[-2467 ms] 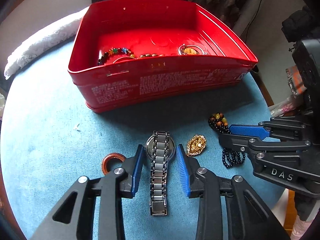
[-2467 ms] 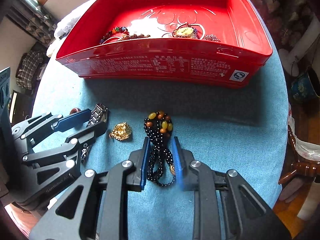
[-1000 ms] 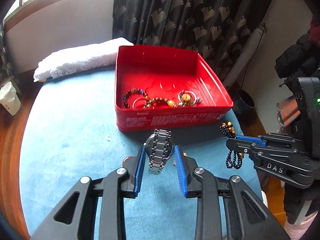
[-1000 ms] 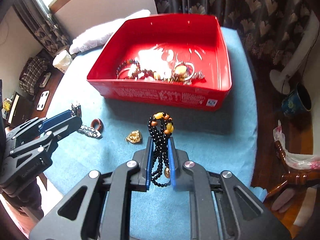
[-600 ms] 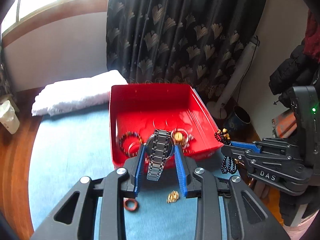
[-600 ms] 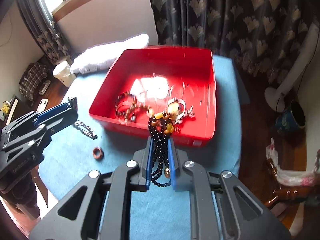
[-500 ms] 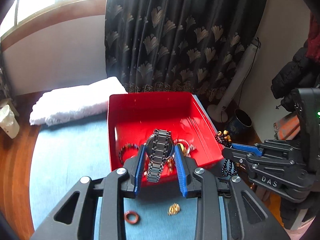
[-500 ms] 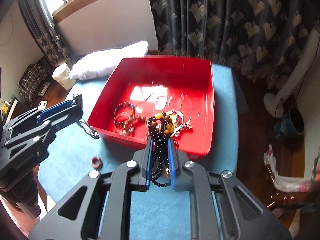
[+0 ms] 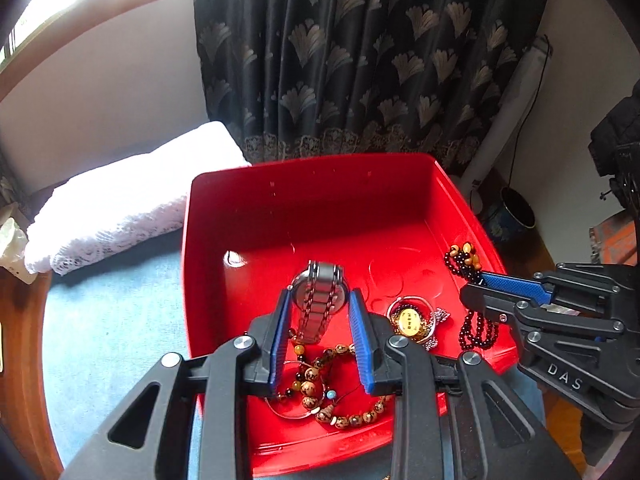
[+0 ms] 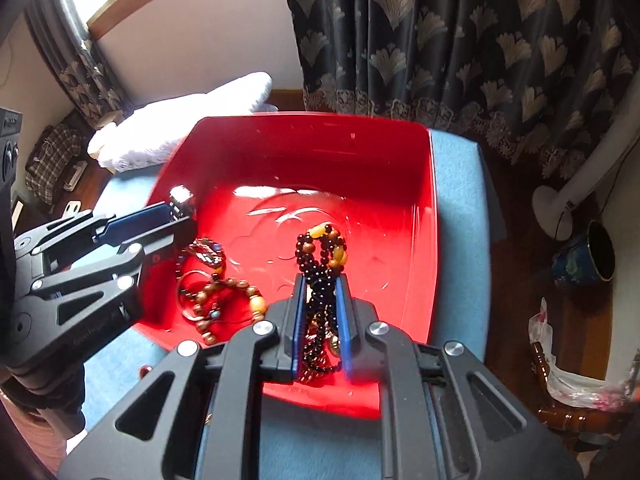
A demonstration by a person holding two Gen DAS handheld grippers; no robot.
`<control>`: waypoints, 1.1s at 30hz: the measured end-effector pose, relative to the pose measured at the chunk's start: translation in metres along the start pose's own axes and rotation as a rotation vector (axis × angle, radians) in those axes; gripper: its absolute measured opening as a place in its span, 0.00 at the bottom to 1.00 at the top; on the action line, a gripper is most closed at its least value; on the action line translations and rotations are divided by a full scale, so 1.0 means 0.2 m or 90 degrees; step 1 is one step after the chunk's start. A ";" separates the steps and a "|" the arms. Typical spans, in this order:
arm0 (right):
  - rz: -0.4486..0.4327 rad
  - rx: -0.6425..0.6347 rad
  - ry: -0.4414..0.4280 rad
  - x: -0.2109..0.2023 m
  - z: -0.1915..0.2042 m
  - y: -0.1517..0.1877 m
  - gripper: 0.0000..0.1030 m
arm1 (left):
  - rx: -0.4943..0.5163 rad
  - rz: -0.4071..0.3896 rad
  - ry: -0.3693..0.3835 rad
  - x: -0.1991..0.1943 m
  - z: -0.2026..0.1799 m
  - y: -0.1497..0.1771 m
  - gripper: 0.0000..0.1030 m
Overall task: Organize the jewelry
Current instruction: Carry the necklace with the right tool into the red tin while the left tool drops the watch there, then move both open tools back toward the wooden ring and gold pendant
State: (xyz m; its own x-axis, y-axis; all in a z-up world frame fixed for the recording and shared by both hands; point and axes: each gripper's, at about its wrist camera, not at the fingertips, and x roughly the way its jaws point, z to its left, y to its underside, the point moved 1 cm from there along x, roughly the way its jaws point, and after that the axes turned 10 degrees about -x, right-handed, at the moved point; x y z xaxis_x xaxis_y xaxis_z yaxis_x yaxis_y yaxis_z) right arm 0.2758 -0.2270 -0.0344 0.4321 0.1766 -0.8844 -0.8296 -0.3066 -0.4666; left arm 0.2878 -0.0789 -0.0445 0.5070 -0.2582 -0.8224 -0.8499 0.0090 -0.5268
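Note:
My left gripper [image 9: 319, 300] is shut on a silver metal watch [image 9: 319, 295] and holds it above the inside of the red tin box [image 9: 304, 192]. My right gripper [image 10: 321, 286] is shut on a black bead necklace with amber beads [image 10: 322, 256], also held over the red box [image 10: 400, 152]. The right gripper [image 9: 476, 286] shows at the right of the left wrist view, the left gripper [image 10: 176, 216] at the left of the right wrist view. Bead bracelets [image 9: 340, 392] and a gold pendant [image 9: 409, 319] lie on the box floor.
The box stands on a round table under a blue cloth [image 9: 108, 320]. A white lace cloth [image 9: 120, 196] lies at the table's far left. A dark patterned curtain [image 9: 360, 60] hangs behind. A fan stand [image 10: 560, 208] and a dark pot [image 10: 584, 256] stand on the floor at right.
Both grippers closed on their items, lifted them off the table and carried them forward over the red box. The ring and gold pendant on the cloth have dropped out of view.

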 end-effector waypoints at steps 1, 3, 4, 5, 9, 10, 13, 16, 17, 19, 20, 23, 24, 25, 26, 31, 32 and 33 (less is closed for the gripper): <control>0.003 0.000 0.000 0.02 0.00 0.00 0.13 | 0.000 0.004 -0.004 0.02 0.00 0.00 0.17; 0.011 -0.002 -0.001 0.07 0.00 0.00 0.13 | 0.001 0.007 -0.005 0.05 0.01 0.01 0.14; 0.013 -0.002 -0.002 0.08 0.00 0.00 0.13 | 0.002 0.006 -0.005 0.05 0.01 0.01 0.14; 0.016 -0.002 -0.003 0.10 0.00 0.00 0.14 | 0.006 0.003 -0.007 0.05 0.00 0.01 0.14; 0.016 0.000 0.018 0.12 -0.01 0.01 0.41 | 0.010 -0.004 -0.019 0.04 0.00 0.01 0.19; 0.009 -0.001 0.019 0.12 0.00 0.01 0.41 | 0.010 -0.005 -0.019 0.04 0.00 0.02 0.20; -0.008 0.002 0.016 0.08 -0.01 0.02 0.41 | 0.012 -0.013 -0.021 0.00 0.01 0.02 0.21; -0.024 0.005 0.016 0.01 -0.01 0.04 0.41 | 0.010 -0.023 -0.017 -0.06 0.01 0.04 0.26; -0.028 0.006 0.016 -0.01 -0.01 0.05 0.41 | 0.010 -0.028 -0.018 -0.09 0.01 0.04 0.30; -0.038 0.011 0.015 -0.06 -0.01 0.07 0.41 | 0.013 -0.043 -0.018 -0.15 0.01 0.06 0.35; -0.040 0.011 0.016 -0.08 0.00 0.08 0.41 | 0.015 -0.050 -0.018 -0.19 0.01 0.07 0.39; -0.052 0.013 0.016 -0.16 0.03 0.13 0.41 | 0.017 -0.078 -0.018 -0.31 0.02 0.12 0.49; -0.058 0.010 0.015 -0.20 0.04 0.15 0.41 | 0.017 -0.085 -0.023 -0.35 0.03 0.13 0.50; -0.063 0.008 0.015 -0.23 0.06 0.17 0.41 | 0.015 -0.092 -0.026 -0.39 0.04 0.15 0.51; -0.064 0.008 0.015 -0.24 0.07 0.19 0.41 | 0.009 -0.096 -0.026 -0.42 0.05 0.18 0.55; -0.057 0.013 0.002 -0.31 0.14 0.32 0.41 | -0.013 -0.107 -0.052 -0.54 0.12 0.29 0.61; -0.054 0.013 -0.002 -0.32 0.16 0.34 0.41 | -0.017 -0.107 -0.059 -0.55 0.13 0.31 0.62; -0.050 0.013 -0.005 -0.32 0.17 0.35 0.41 | -0.021 -0.104 -0.065 -0.55 0.14 0.33 0.62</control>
State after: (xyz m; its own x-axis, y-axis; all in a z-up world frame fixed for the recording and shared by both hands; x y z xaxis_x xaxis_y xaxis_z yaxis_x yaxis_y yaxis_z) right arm 0.1781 -0.2277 -0.0109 0.4932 0.2058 -0.8453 -0.8009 -0.2719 -0.5335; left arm 0.1791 -0.0224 0.0056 0.6490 -0.1546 -0.7449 -0.7586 -0.0577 -0.6490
